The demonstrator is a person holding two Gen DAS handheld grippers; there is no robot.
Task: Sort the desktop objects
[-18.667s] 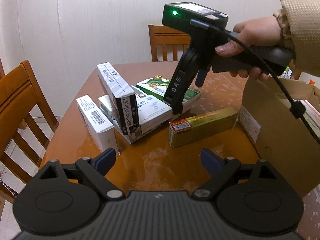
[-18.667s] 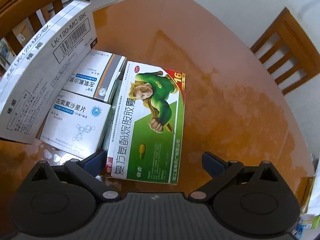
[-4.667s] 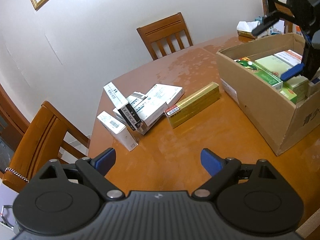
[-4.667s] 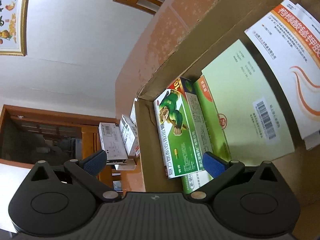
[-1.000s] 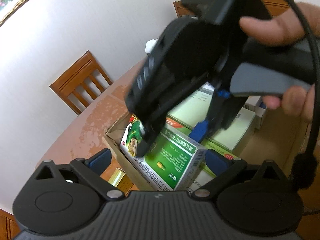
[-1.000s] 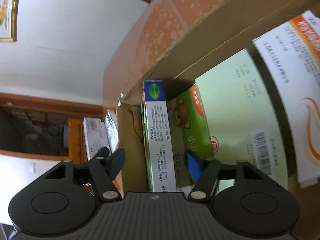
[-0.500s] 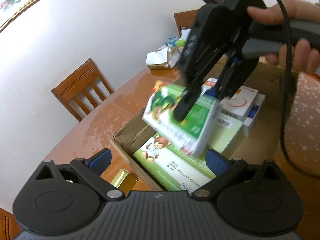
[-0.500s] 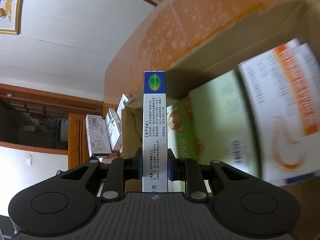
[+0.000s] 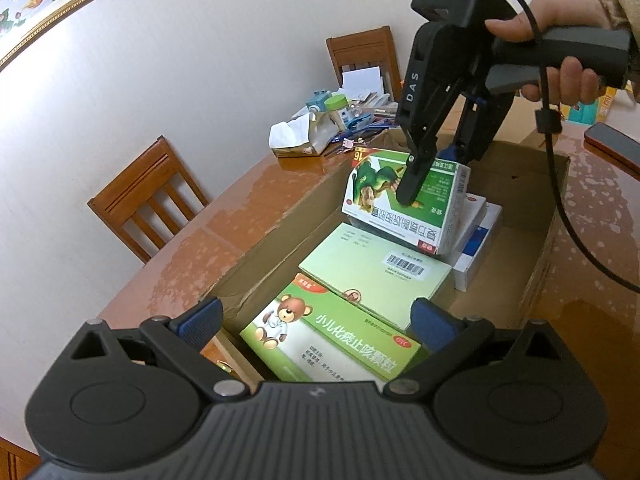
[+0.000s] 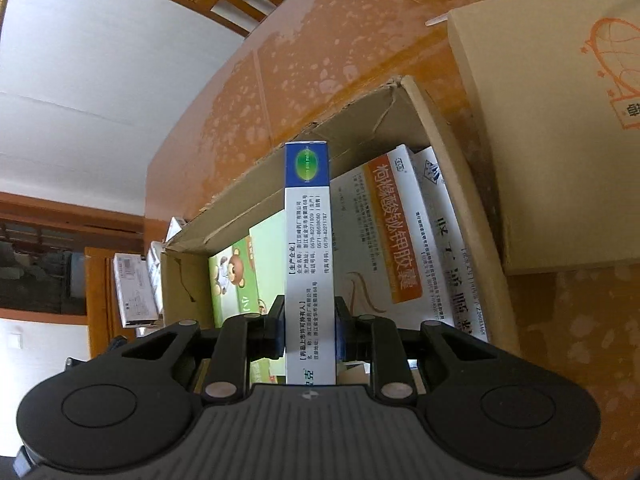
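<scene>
An open cardboard carton (image 9: 276, 224) on the wooden table holds several medicine boxes. My right gripper (image 9: 434, 176), held by a hand, is shut on a green box with a cartoon figure (image 9: 384, 208), tilted above the white and blue boxes (image 9: 476, 240) at the carton's far end. The right wrist view shows that box edge-on (image 10: 308, 240), clamped between the pads of the right gripper (image 10: 308, 332). My left gripper (image 9: 316, 320) stands open and empty over the near end, above a green bear box (image 9: 332, 344) and a pale green barcode box (image 9: 372, 268).
A closed brown carton (image 10: 560, 140) lies right beside the open one. A tissue pack, jar and pens (image 9: 320, 128) clutter the far table edge. Two wooden chairs (image 9: 148, 196) stand by the wall. A phone (image 9: 612, 144) lies at the right. White boxes (image 10: 132, 292) sit beyond the carton.
The right gripper closed on the green cartoon box, lifted it from the carton's near end and carried it toward the far end. The left gripper stayed open.
</scene>
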